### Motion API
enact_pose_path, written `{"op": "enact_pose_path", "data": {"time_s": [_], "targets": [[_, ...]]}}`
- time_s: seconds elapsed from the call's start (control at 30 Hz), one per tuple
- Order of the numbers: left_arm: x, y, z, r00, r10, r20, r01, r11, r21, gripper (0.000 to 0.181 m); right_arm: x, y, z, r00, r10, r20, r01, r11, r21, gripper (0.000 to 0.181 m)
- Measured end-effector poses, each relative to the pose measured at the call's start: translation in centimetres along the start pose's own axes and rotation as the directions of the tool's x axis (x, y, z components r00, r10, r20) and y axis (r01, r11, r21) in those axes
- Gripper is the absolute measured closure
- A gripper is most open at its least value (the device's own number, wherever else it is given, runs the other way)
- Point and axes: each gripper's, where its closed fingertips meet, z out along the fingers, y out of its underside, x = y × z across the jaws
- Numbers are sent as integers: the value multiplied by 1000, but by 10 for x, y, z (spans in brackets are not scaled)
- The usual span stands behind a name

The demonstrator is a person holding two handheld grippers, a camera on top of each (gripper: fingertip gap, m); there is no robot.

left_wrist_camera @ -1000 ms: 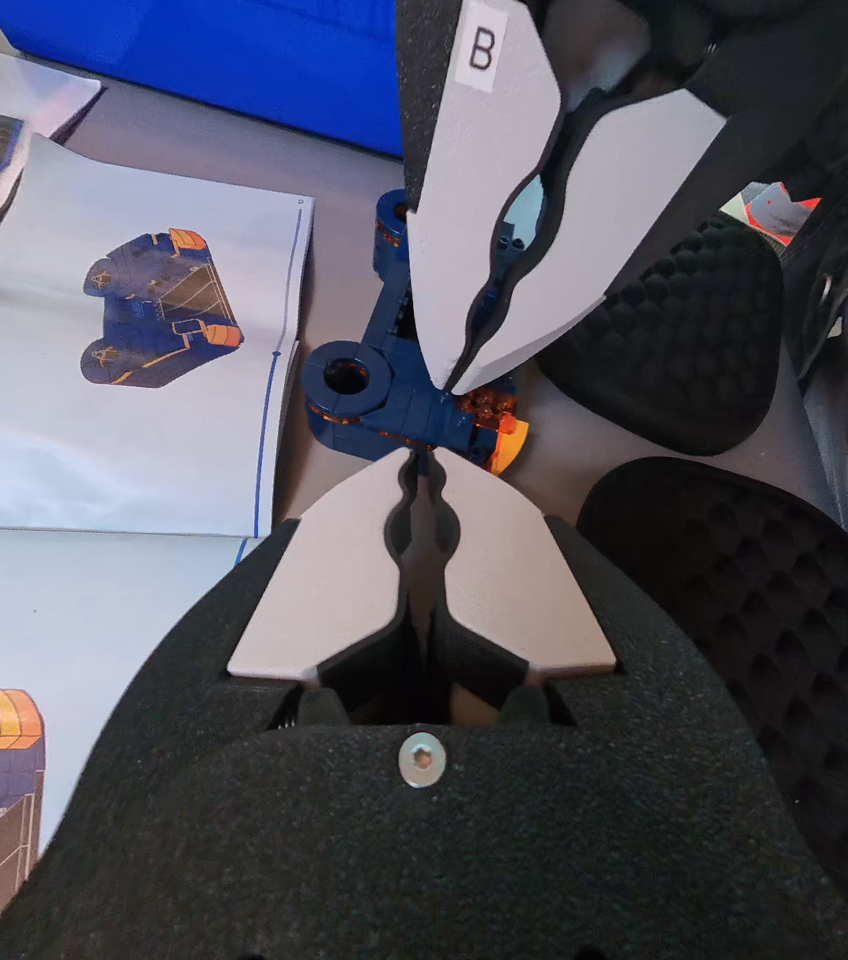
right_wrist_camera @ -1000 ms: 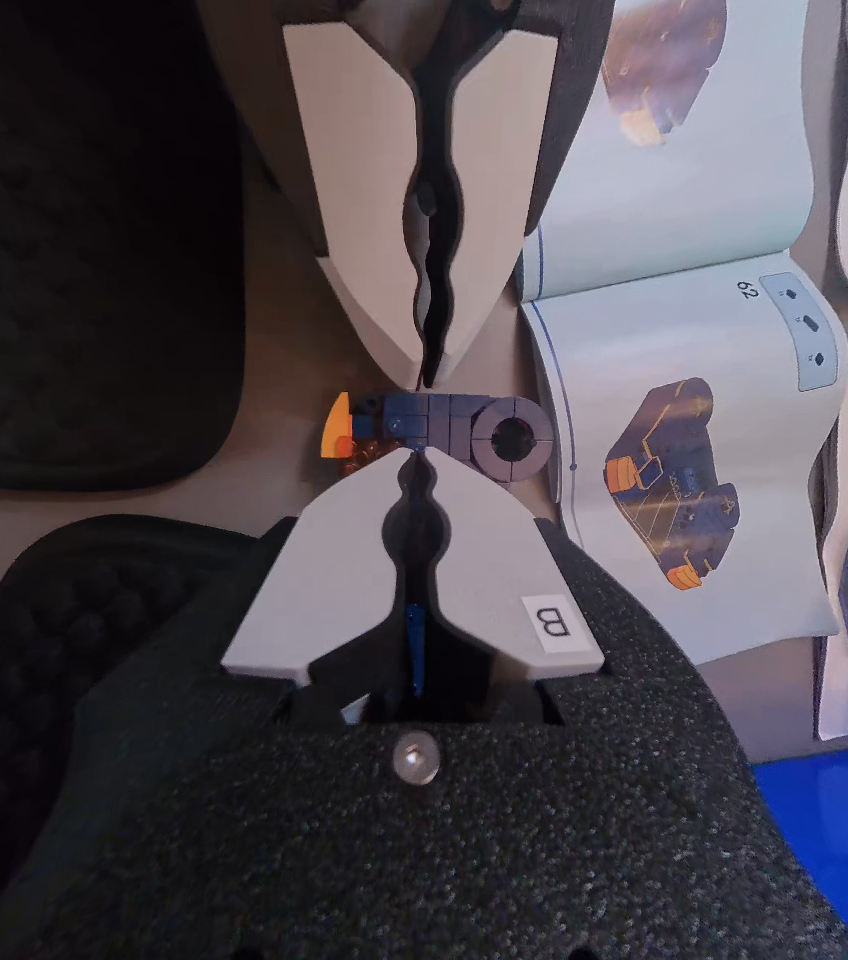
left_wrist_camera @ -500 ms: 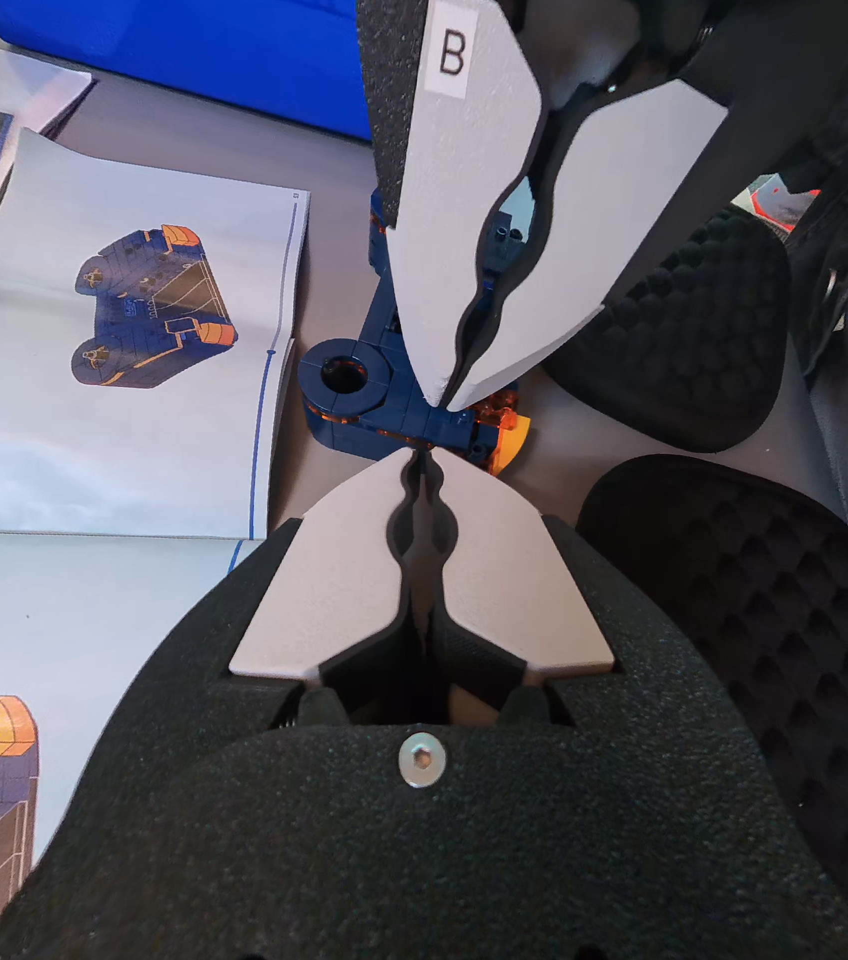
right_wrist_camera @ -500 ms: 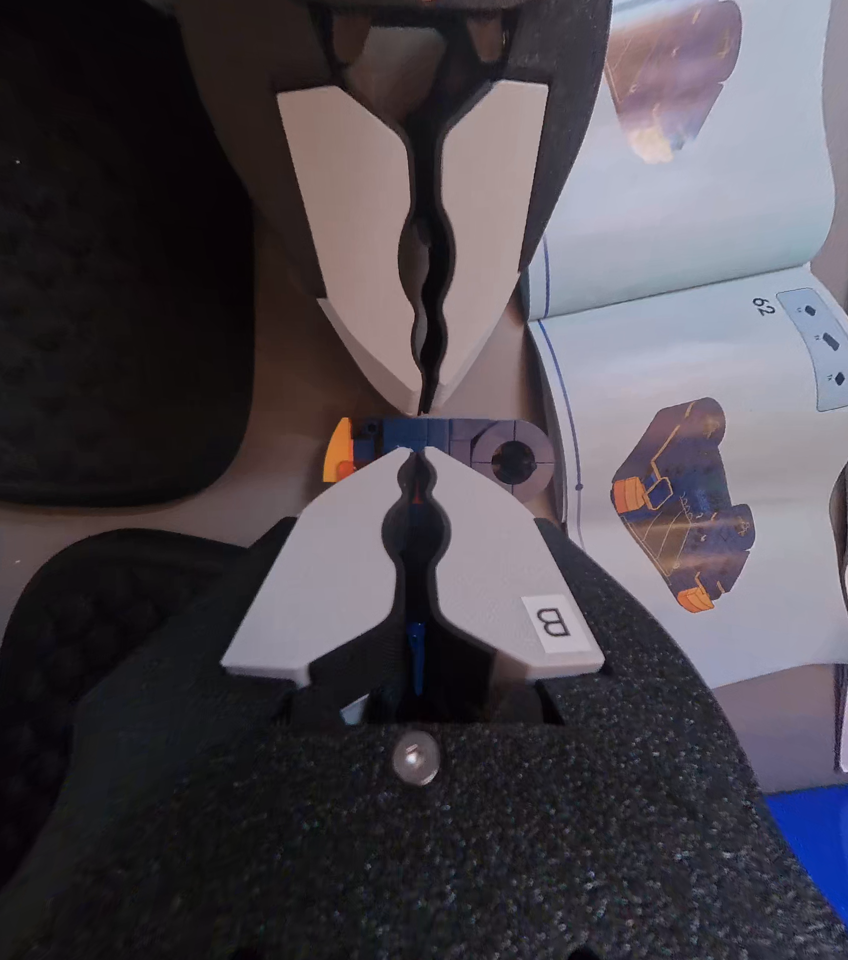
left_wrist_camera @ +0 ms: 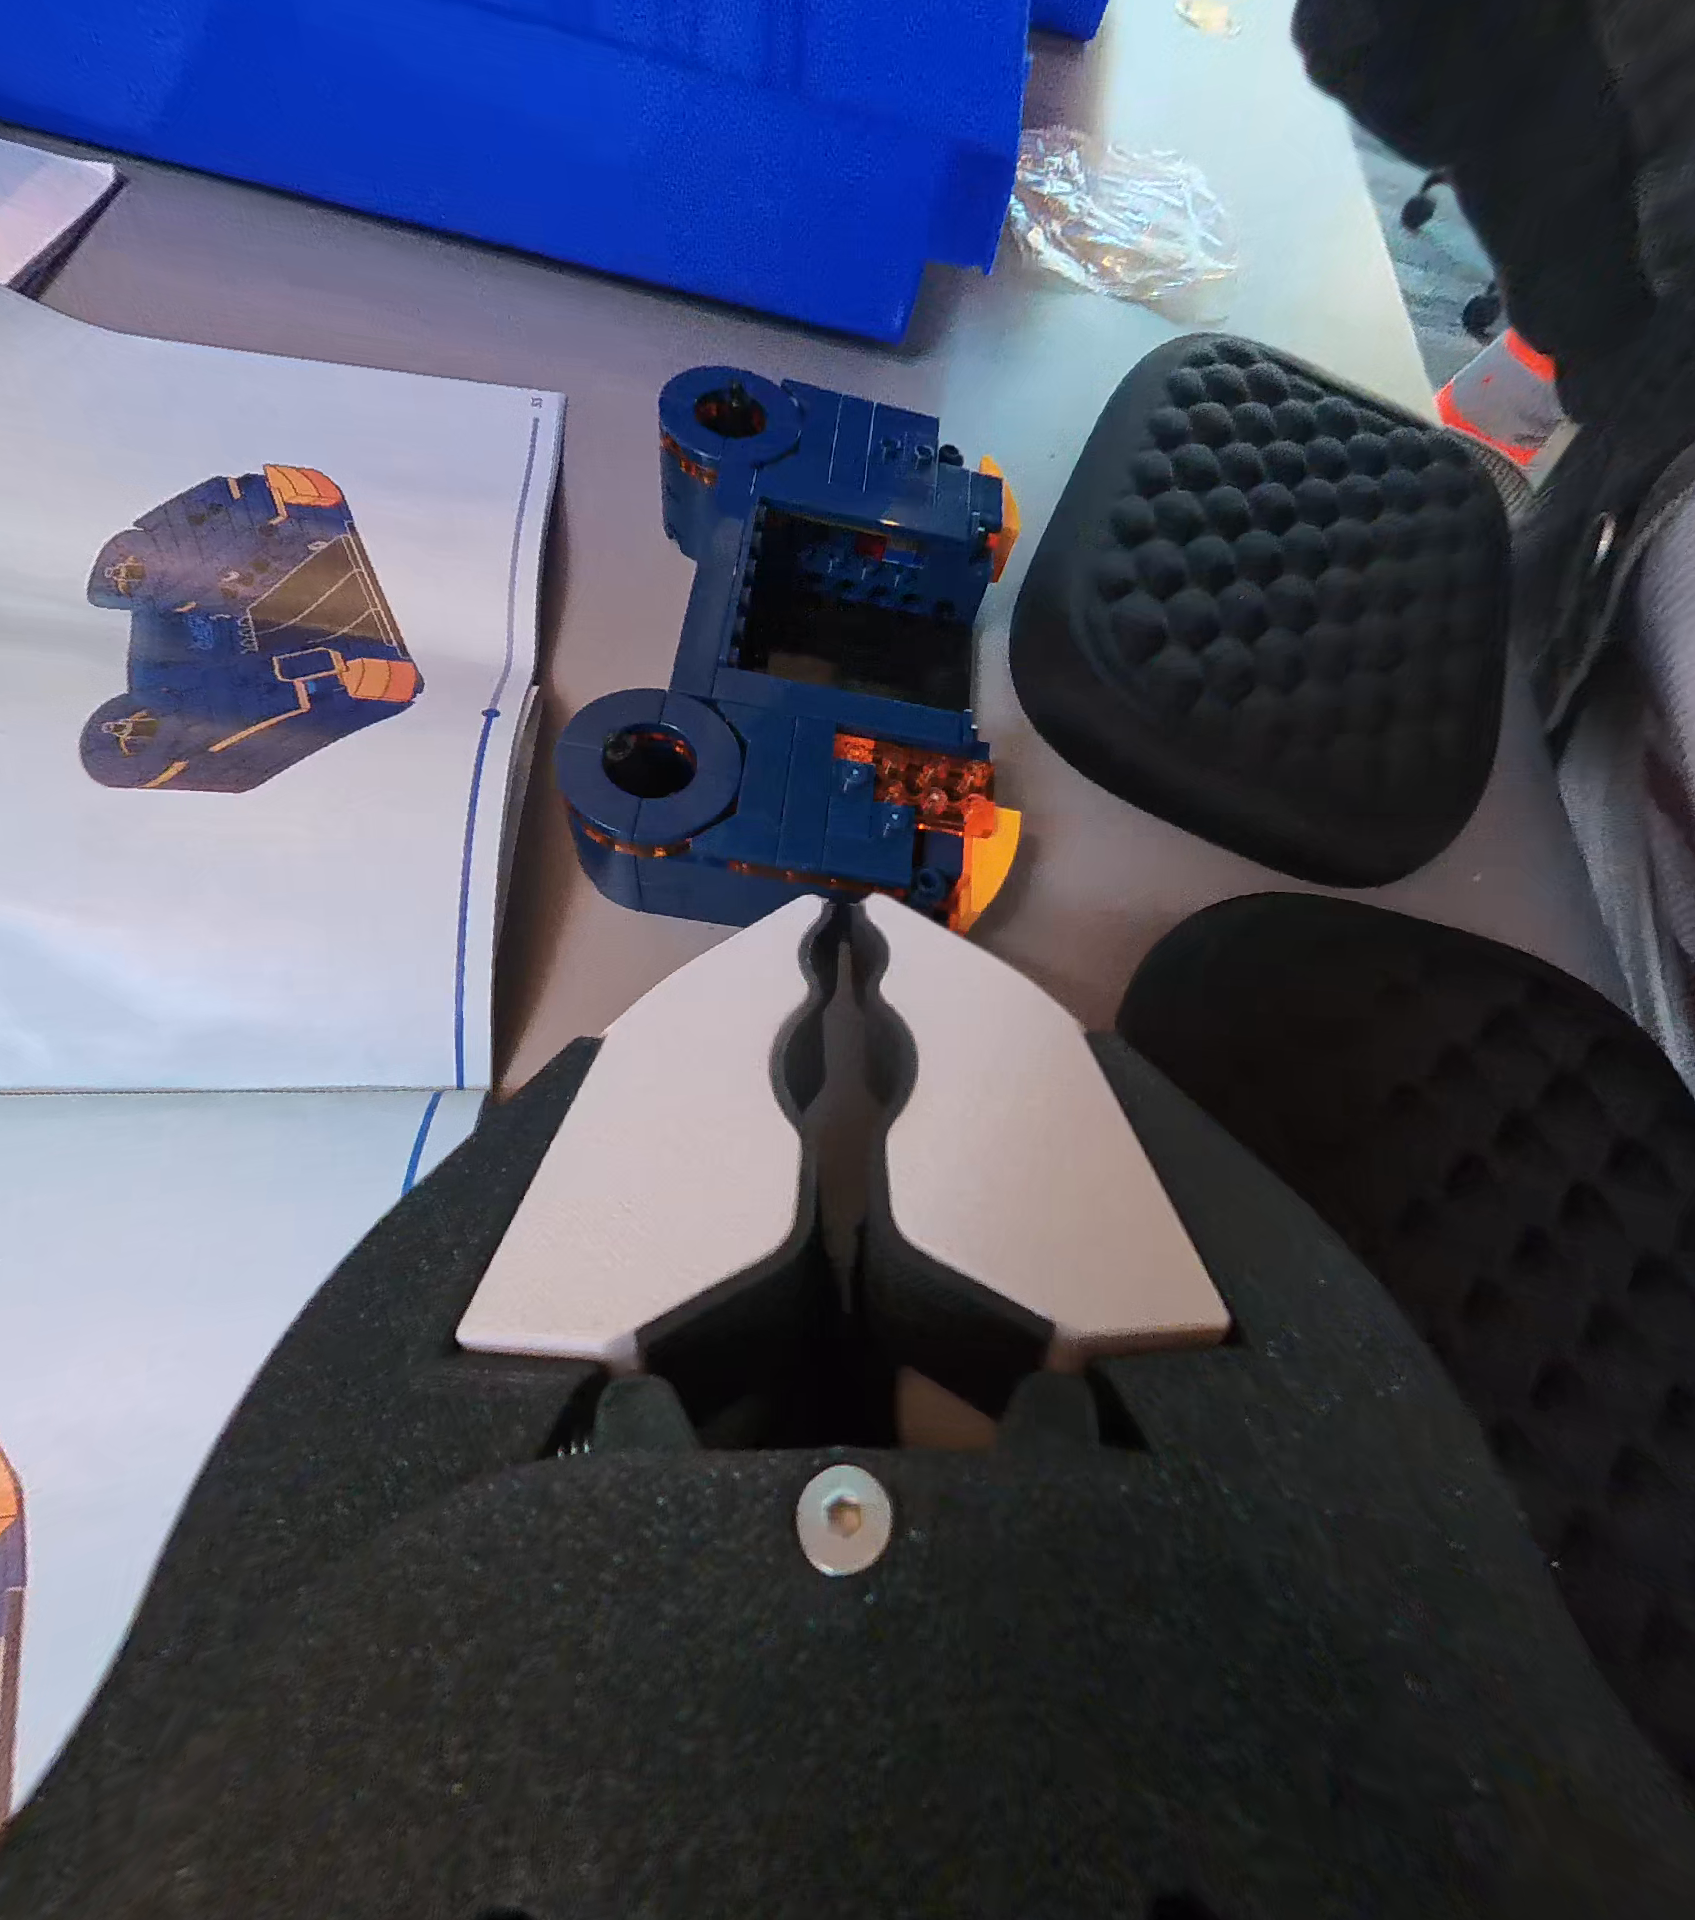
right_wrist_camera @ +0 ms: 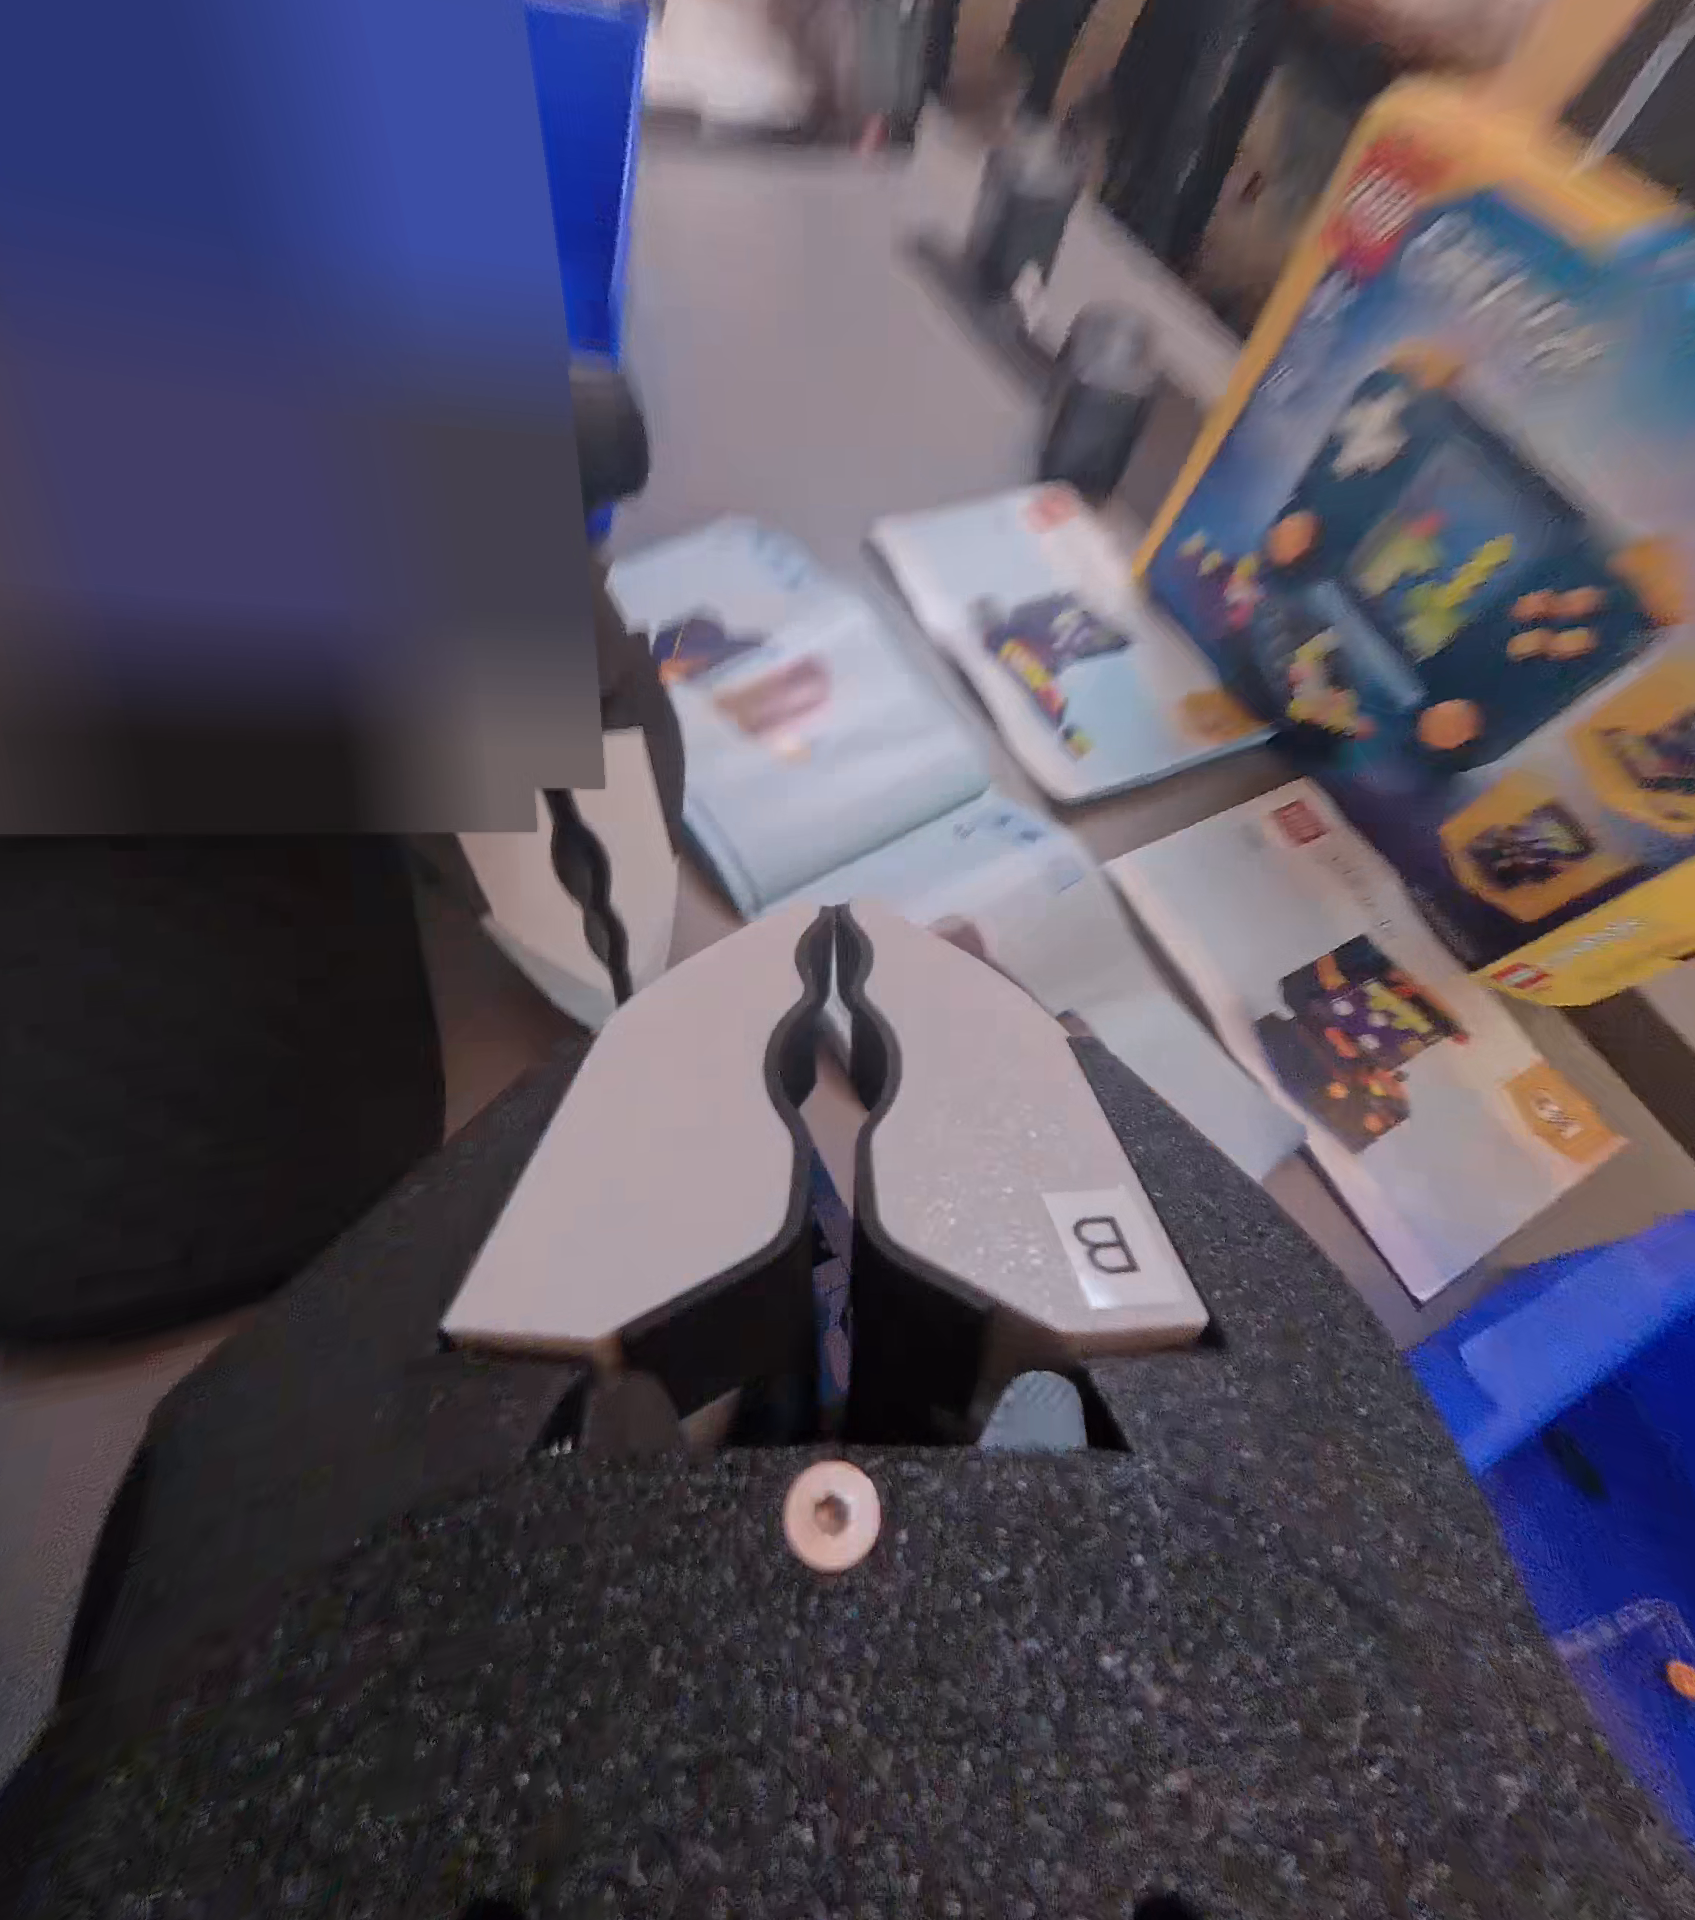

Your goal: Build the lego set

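Lego model (left_wrist_camera: 801, 665): judged light and rigid as a whole, but brittle at the joints; pressed-on bricks could pop off under a sideways pinch. The smooth plastic is likely slippery. Best hold is probably across the solid dark-blue near edge, not on the orange corner pieces (left_wrist_camera: 988, 857) or the open middle.

Look: dark-blue body shaped like a game controller, two round ring towers on its left side, a rectangular open well in the centre showing studs inside, and clear orange bricks near the front right.

Position: flat on the grey counter (left_wrist_camera: 604, 312), between the open instruction booklet (left_wrist_camera: 199, 727) on its left and a black dimpled pad (left_wrist_camera: 1258, 603) on its right. A blue bin (left_wrist_camera: 510, 125) stands behind it.

Left tongs (left_wrist_camera: 838, 920): tips closed together, empty, just at the model's near edge; touching or not, I cannot tell.

Right tongs (right_wrist_camera: 838, 920): tips closed, and a thin dark-blue piece (right_wrist_camera: 827, 1236) sits deep between the fingers. This view is blurred; it faces more booklets and the set's box (right_wrist_camera: 1466, 582), with the model out of sight.
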Motion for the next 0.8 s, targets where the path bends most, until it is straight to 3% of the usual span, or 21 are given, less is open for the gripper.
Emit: {"op": "enact_pose_path", "data": {"time_s": [0.03, 0.13, 0.23, 0.4, 0.6, 0.8], "targets": [[1, 0, 0, 1000, 3, -9, -3, 1000, 1, 179, 4, -6, -13, 1000, 23, -12, -23, 997, 70, 164], [6, 3, 2, 999, 29, -28, -30, 999, -27, 179, 12, -5, -41, 997, 70, -40, -61, 976, 208, 148], [11, 9, 5, 997, 59, -42, -62, 995, -73, 178, -4, -3, -52, 992, 117, 47, -126, 929, 349, 143], [10, 11, 6, 997, 65, -31, -68, 993, -94, 178, -32, 4, -43, 971, 211, 114, -237, 770, 593, 151], [8, 3, 0, 999, 19, -40, -20, 999, -30, 176, 15, 43, -39, 924, 308, -225, -135, 815, 563, 158], [11, 6, 1, 998, 35, -44, -37, 998, -52, 173, 20, 53, -37, 893, 237, -384, -8, 859, 512, 161]]}}
